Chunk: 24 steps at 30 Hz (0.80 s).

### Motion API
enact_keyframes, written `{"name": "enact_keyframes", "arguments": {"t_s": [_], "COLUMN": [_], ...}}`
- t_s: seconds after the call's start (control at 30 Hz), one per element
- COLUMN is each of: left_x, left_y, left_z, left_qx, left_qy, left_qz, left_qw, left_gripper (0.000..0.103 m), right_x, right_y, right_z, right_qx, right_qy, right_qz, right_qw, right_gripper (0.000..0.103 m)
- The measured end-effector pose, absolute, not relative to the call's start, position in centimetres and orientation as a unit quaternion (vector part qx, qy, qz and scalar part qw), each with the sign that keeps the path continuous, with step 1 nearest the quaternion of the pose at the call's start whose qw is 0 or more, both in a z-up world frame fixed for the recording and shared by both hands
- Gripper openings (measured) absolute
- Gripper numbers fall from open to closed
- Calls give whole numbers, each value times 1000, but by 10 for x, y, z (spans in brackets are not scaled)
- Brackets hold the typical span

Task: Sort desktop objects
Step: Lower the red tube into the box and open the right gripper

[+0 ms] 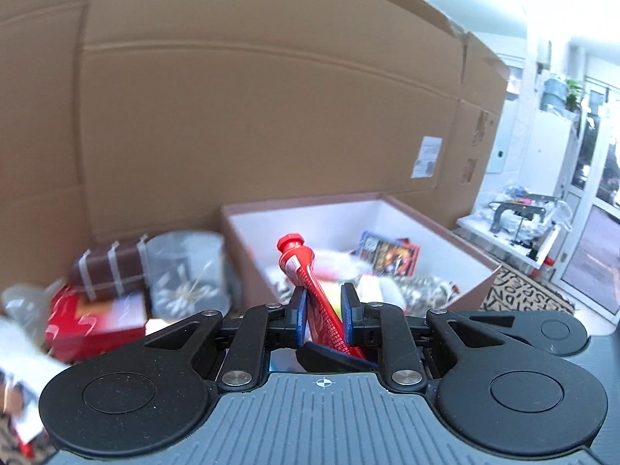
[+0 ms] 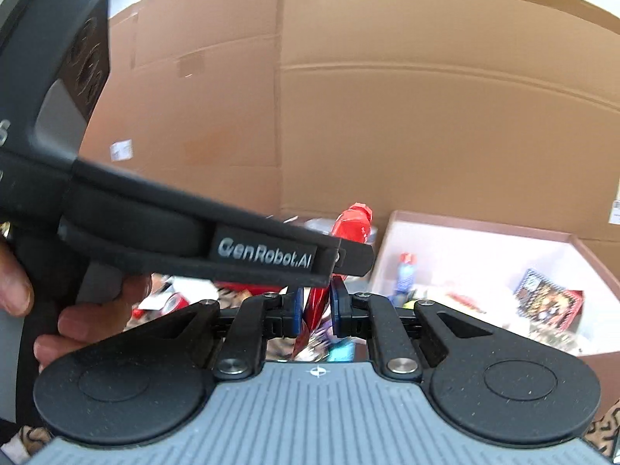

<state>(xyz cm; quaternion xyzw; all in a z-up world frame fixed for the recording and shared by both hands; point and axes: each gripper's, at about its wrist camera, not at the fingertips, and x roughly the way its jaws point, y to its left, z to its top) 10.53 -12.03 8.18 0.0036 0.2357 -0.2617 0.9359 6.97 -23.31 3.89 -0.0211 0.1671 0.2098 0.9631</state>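
Red tube (image 1: 300, 267) sits pinched between the blue pads (image 1: 297, 319) of the left claw (image 1: 324, 316), cap end up and tilted left, crimped flat tail down near the claw base. Right claw (image 2: 314, 308) also pinches the same tube (image 2: 353, 224), its pads pressed on the flat lower part, seen edge-on as a thin red strip; cap end sticks up behind the left claw body. So both claws grip one tube, held in the air in front of a big cardboard wall (image 1: 252, 116).

Left claw (image 2: 348, 261) crosses the right wrist view from the left, black body with "GenRobot.AI" lettering, a hand (image 2: 73, 310) wrapped on its handle at the left edge.

Box (image 1: 438, 228) with white inside and pinkish-brown outside stands just behind and right of the tube, open top. Inside it: a colourful printed pack (image 1: 387, 252) near the back right, plus a mixed pile of small items, too blurred to name. In the right wrist view the same box (image 2: 581, 244) is on the right, a small blue bottle with a red cap (image 2: 405, 271) near its left wall.

Left of the box, on the tabletop: a clear tub (image 1: 186, 271) with white-tipped sticks, a brown box with white straps (image 1: 108, 271) on top of a red box (image 1: 93, 321). All motion-blurred.

Patterned mat (image 1: 519, 286) and a cluttered white table (image 1: 515, 213) by a glass door at far right
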Motion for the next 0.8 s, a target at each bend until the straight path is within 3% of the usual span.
{"name": "enact_keyframes", "arguments": {"t_s": [0.8], "left_x": [252], "left_y": [-165], "left_z": [47], "left_qx": [-18], "left_qy": [281], "left_qz": [-280], "left_qw": [918], "left_gripper": [14], "right_x": [225], "right_y": [-261], "right_z": [11], "right_qx": [-10], "right_qy": [235], "right_qz": [191], "right_qw": [953], "right_gripper": [15]}}
